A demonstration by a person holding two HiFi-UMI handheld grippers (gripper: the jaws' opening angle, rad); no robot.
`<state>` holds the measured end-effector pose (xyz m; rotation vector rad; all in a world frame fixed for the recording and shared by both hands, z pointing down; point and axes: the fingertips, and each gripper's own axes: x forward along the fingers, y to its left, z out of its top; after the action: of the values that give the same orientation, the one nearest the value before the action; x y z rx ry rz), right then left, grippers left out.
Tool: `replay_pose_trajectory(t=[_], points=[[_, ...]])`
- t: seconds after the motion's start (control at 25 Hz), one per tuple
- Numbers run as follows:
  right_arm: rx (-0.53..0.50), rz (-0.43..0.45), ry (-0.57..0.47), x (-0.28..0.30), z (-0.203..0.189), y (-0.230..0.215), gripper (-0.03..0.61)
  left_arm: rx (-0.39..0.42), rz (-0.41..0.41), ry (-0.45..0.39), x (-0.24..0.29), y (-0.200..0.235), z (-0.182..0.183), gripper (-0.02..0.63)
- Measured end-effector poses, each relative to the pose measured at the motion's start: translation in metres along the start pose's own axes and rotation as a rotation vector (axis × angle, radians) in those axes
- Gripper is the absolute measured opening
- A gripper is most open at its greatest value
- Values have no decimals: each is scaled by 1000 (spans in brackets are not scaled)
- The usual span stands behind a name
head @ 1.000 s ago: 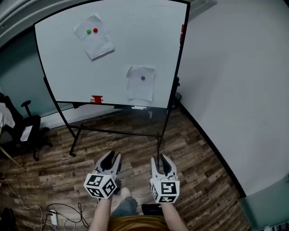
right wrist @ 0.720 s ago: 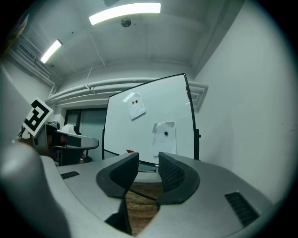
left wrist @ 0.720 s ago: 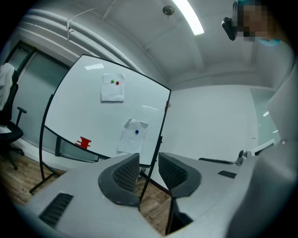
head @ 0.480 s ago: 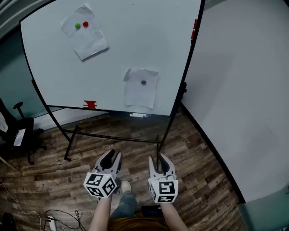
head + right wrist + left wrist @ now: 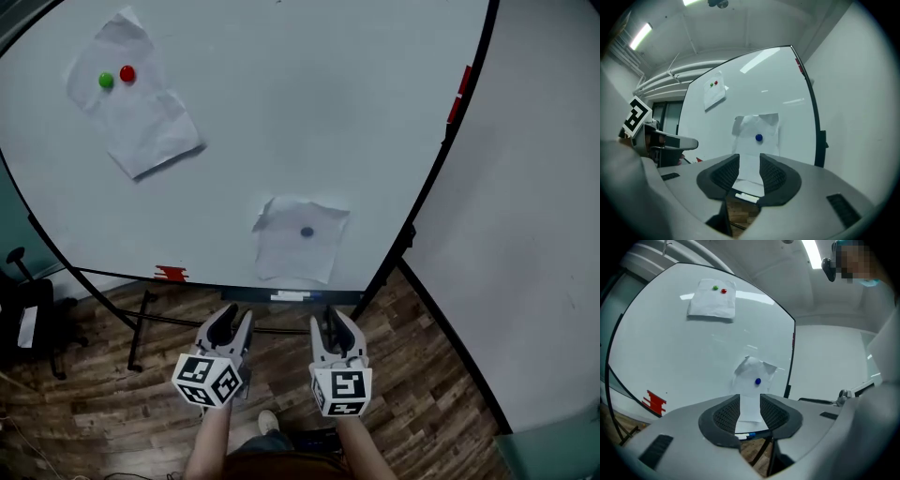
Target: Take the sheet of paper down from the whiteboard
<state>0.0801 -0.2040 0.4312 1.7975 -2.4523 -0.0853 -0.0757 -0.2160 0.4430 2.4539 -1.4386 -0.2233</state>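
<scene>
A white whiteboard (image 5: pixel 281 112) on a wheeled stand fills the head view. A crumpled sheet of paper (image 5: pixel 298 246) hangs low on it under a blue magnet (image 5: pixel 307 232). A second sheet (image 5: pixel 141 122) sits up left under a green magnet (image 5: pixel 106 81) and a red magnet (image 5: pixel 127 73). My left gripper (image 5: pixel 234 319) and right gripper (image 5: pixel 330 323) are held level side by side, short of the board, both open and empty. The lower sheet (image 5: pixel 752 380) shows between the jaws in the left gripper view, and the same sheet (image 5: pixel 757 133) shows likewise in the right gripper view.
A red block (image 5: pixel 172 274) clings to the board's lower left. A marker (image 5: pixel 291 296) lies on the tray under the lower sheet. A white wall (image 5: pixel 544 234) runs close along the right. An office chair (image 5: pixel 23 319) stands at far left on the wood floor.
Both grippers and the head have come much closer to the whiteboard, which now looms larger. The jaws stand as wide as before, with nothing in them.
</scene>
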Motion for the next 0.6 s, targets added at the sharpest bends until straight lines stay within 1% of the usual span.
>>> replay_pose_trajectory(t=[0.16, 0.28, 0.4, 0.6], points=[[-11, -32, -2, 60, 5, -11, 135, -10, -21, 7, 50, 36, 11, 137], [-19, -52, 1, 92, 6, -17, 140, -29, -41, 5, 76, 53, 16, 137], [-27, -74, -3, 112, 7, -23, 143, -28, -64, 1, 96, 61, 20, 137], [-49, -99, -4, 126, 12, -26, 153, -19, -96, 19, 116, 62, 21, 137]])
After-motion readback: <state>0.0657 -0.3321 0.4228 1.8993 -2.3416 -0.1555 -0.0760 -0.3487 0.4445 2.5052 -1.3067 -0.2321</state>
